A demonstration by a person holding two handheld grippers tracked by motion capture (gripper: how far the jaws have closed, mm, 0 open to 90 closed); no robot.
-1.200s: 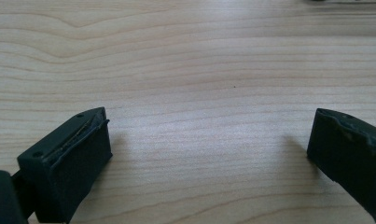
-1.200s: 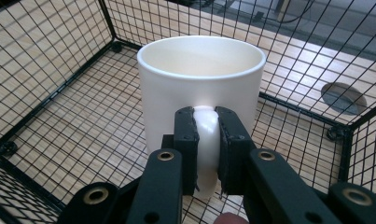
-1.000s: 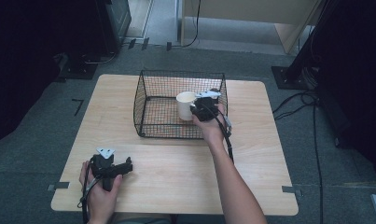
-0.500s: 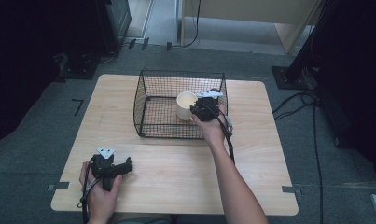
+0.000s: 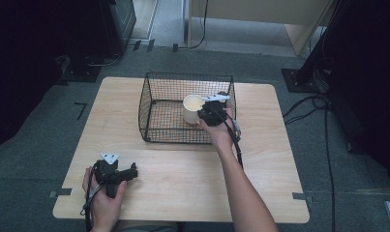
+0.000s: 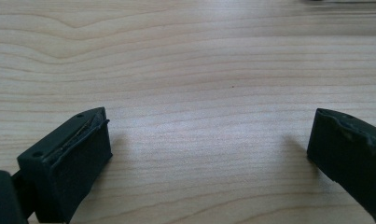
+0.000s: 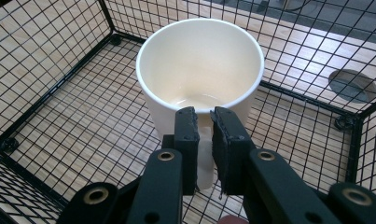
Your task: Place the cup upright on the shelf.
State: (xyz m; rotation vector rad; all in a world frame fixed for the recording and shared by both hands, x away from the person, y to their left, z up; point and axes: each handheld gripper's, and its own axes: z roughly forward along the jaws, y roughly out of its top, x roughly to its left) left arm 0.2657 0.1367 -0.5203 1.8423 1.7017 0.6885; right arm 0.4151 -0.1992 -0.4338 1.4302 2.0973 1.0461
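Right gripper (image 7: 203, 122) clamped on the handle of a cream mug (image 7: 199, 70) inside a black wire basket (image 7: 59, 88); left gripper (image 6: 209, 149) idle on the table (image 6: 199, 60).

Nearest the person, the left gripper (image 5: 116, 172) lies low over the front left part of the wooden table (image 5: 183, 179), its jaws spread wide with bare wood between them, nothing held. Farther in, the right gripper (image 5: 209, 112) reaches over the basket's (image 5: 154, 96) right front corner. Its jaws are pressed against either side of the mug handle (image 7: 204, 144), pinching it. The mug (image 5: 192, 108) stands upright and empty within the basket, toward its right side; whether its base rests on the mesh floor cannot be told. Beyond the table lies grey floor with cables.
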